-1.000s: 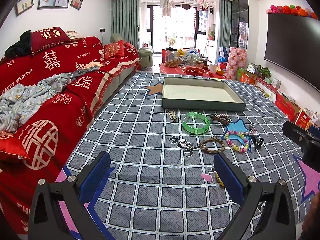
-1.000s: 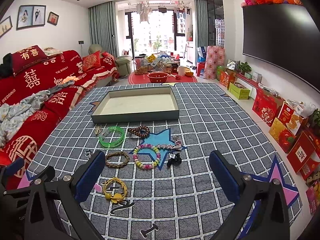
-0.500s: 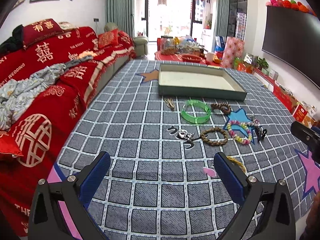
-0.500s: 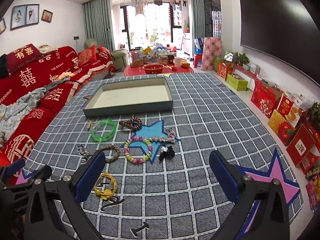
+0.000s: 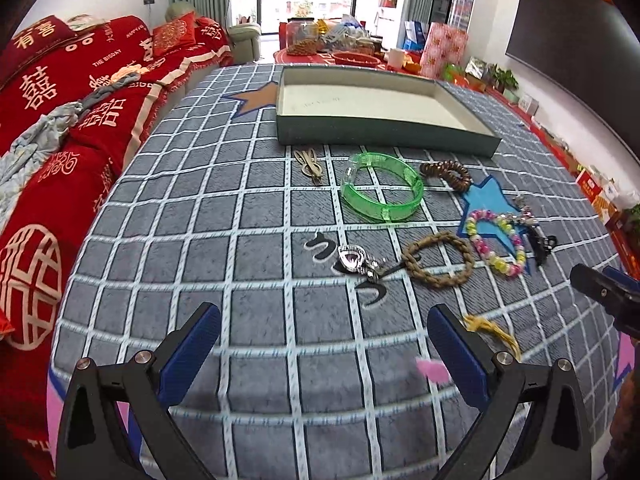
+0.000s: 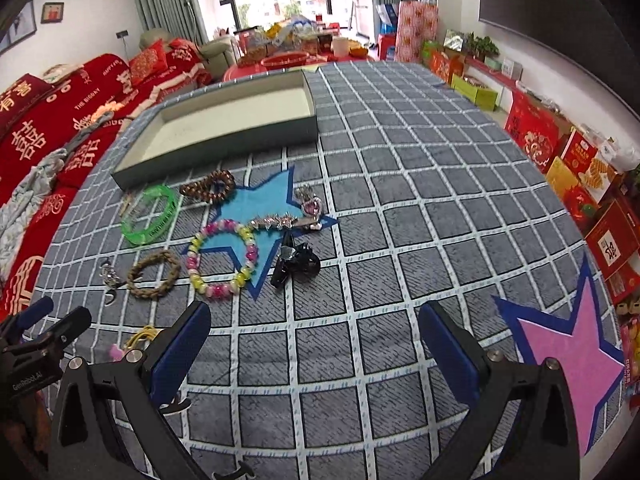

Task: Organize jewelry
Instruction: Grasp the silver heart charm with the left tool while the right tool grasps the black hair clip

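**Two open grippers above scattered jewelry**

Both tools hang over a grey, white-gridded cloth covering the worktop (image 5: 256, 216), its weave slightly fuzzy and printed with coloured stars. The left gripper (image 5: 324, 346) has its blue-padded jaws spread wide with nothing between them; the right gripper (image 6: 314, 344) stands equally wide and empty.

Beyond them lies the jewelry. A translucent green plastic bangle (image 5: 382, 192) sits just in front of a shallow rectangular tray (image 5: 384, 136) with dull green walls and a pale, bare floor. Beside the bangle are a coiled brown beaded bracelet (image 5: 446, 174) and a thin gold-toned hair clip (image 5: 309, 161). Nearer rest a braided tan rope ring (image 5: 438, 259), a glassy heart-shaped pendant (image 5: 352, 258), and a glossy bead bracelet in pink, yellow and white (image 6: 222, 258) lying partly on a blue star. A spiky silver piece (image 6: 276, 222) and a black claw clip (image 6: 296, 264) lie alongside. Something yellow, perhaps a cord (image 5: 490, 330), shows past the left gripper's right finger.
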Motion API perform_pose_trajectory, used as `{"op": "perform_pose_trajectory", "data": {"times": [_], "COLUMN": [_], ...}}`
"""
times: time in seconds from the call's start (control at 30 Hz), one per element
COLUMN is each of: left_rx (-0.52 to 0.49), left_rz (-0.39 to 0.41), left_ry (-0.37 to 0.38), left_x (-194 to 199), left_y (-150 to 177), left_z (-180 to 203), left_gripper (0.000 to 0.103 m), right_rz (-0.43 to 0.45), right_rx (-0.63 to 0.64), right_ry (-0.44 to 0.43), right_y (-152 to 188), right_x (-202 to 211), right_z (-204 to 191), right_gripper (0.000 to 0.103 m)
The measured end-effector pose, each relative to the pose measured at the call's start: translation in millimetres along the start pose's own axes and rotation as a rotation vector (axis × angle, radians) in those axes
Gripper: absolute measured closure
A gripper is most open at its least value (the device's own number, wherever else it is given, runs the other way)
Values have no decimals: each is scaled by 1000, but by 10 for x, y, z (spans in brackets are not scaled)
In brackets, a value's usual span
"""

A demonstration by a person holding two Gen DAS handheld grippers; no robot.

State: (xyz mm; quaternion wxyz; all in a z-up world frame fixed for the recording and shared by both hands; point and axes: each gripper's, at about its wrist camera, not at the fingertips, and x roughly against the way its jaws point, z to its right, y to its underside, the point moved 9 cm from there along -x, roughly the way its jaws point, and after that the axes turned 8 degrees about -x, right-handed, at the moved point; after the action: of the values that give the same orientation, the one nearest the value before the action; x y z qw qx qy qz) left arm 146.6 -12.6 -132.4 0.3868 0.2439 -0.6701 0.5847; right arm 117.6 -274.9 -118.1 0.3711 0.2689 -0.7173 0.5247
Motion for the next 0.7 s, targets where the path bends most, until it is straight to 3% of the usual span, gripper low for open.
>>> {"op": "perform_pose_trajectory", "data": {"times": [0.37, 0.47, 0.6, 0.7], "left_rx": [-4, -26, -59, -84], "left_rz": [-55, -52, -29, -12], "left_ry": [-6, -18, -11, 7], "left_x": [-343, -376, -349, -326], "left_y": [-140, -168, -204, -225], "left_z": [31, 59, 130, 185], "left_gripper": [0, 6, 28, 54], "right_rz": [-81, -69, -60, -53], "right_rx": [2, 7, 32, 50], "right_ry": [38, 54, 73, 77], "right_y": [-52, -111, -159, -180], "right_x": [-428, -473, -491, -483], "right_z": [16, 3, -42, -72], "right_gripper": [9, 13, 31, 52]}}
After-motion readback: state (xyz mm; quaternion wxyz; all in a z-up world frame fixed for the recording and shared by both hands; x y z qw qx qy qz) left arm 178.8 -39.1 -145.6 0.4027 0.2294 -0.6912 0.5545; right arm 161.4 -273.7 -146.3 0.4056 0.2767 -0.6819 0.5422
